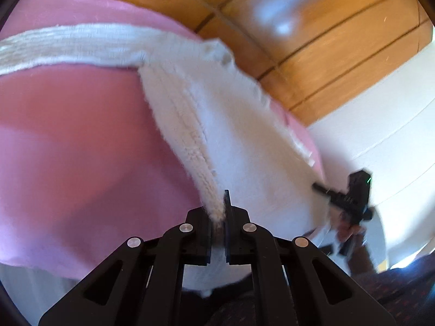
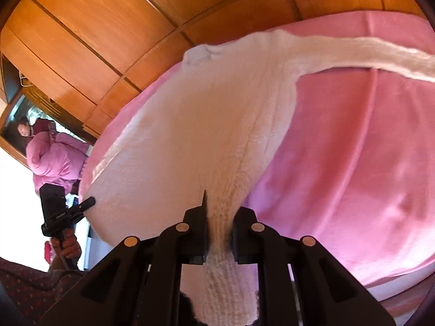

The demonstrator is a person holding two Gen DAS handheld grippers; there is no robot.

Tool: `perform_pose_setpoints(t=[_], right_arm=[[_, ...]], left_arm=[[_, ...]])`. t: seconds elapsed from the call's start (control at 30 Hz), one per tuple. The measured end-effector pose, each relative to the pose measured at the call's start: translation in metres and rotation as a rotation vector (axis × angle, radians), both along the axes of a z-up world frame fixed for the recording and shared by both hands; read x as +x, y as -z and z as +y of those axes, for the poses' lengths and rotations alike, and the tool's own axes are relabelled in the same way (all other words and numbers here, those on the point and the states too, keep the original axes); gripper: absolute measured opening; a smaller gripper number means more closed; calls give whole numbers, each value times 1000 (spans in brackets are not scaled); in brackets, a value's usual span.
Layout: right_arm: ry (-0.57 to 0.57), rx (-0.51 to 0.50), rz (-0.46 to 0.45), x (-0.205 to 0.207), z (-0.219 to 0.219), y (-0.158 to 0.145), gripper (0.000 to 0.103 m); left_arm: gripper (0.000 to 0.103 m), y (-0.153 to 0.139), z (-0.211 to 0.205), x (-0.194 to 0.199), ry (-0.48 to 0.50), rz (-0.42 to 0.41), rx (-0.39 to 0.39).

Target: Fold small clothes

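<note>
Right wrist: wooden wardrobe (image 2: 89, 27) behind pink bedspread (image 2: 353, 149), white sweater (image 2: 204, 135) foremost.

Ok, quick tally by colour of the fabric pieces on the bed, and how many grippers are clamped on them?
White knit garment: 1
Pink blanket: 1
Grippers shut on the white garment: 2, the left gripper and the right gripper
Total: 2 fabric pieces, 2 grippers

White ribbed-knit garment (image 2: 206, 125) on a pink blanket (image 2: 353, 163), black tools, orange-brown wood panelling (image 2: 108, 27) behind.
</note>
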State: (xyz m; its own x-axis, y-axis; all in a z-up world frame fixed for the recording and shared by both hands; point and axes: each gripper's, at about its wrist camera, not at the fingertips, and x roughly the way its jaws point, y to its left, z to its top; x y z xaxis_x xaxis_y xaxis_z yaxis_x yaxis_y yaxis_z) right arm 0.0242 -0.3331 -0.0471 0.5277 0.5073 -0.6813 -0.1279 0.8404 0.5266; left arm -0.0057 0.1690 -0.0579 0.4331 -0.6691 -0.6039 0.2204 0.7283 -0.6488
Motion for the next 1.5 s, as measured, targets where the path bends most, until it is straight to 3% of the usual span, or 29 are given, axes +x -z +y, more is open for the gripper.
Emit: perform_pose_setpoints(t=[0.1, 0.13, 0.17, 0.23, 0.3, 0.33, 0.37, 0.43, 0.53, 0.73, 0.8, 0.83, 0.87, 0.93, 1.1, 1.17, 1.23, 1.3, 1.37, 1.5], right_arm=[[16, -75, 106, 5, 2, 31, 11], [19, -106, 133, 7, 5, 42, 11], [22, -131, 151, 9, 8, 49, 11], [24, -154, 158, 13, 12, 52, 14], [44, -164, 142, 16, 8, 43, 28], [60, -180, 129, 15, 4, 39, 47], [81, -202, 110, 17, 2, 34, 51], [103, -229, 68, 21, 3, 20, 51], [117, -242, 6, 33, 17, 9, 60], [46, -158, -32, 71, 71, 17, 62], [8, -137, -39, 80, 94, 21, 62], [-17, -133, -41, 84, 106, 24, 62], [-40, -141, -44, 86, 116, 27, 62], [-69, -193, -58, 82, 128, 34, 63], [-139, -409, -154, 57, 152, 53, 65], [-135, -393, -153, 54, 149, 50, 65], [-134, -363, -143, 56, 147, 47, 65], [-141, -350, -131, 59, 148, 41, 71], [-168, -335, -116, 63, 158, 35, 87], [-202, -408, -127, 66, 176, 28, 96]], left_arm=[[6, 31, -4, 4, -13, 107, 99], [9, 41, 0, 7, -30, 146, 90], [19, 43, 7, 9, -60, 161, 74], [24, 39, 24, 12, -128, 147, 30], [32, 33, 34, 17, -157, 120, -7], [38, 29, 37, 22, -178, 102, -14], [38, 28, 38, 26, -183, 91, -22], [39, 28, 37, 41, -179, 82, -43], [39, 38, 28, 56, -166, 100, -69], [38, 51, 4, 58, -104, 128, -132], [30, 49, 1, 52, -86, 115, -133], [17, 48, 1, 46, -75, 105, -122], [12, 46, 1, 40, -73, 92, -106], [6, 38, 5, 27, -91, 59, -82], [6, 34, 14, 12, -103, 54, 44], [6, 33, 26, 15, -143, 64, 27], [17, 31, 41, 21, -203, 60, -2], [19, 27, 43, 30, -236, 47, 17], [19, 17, 33, 40, -230, -1, 55], [19, 0, -5, 66, -166, -74, 130]])
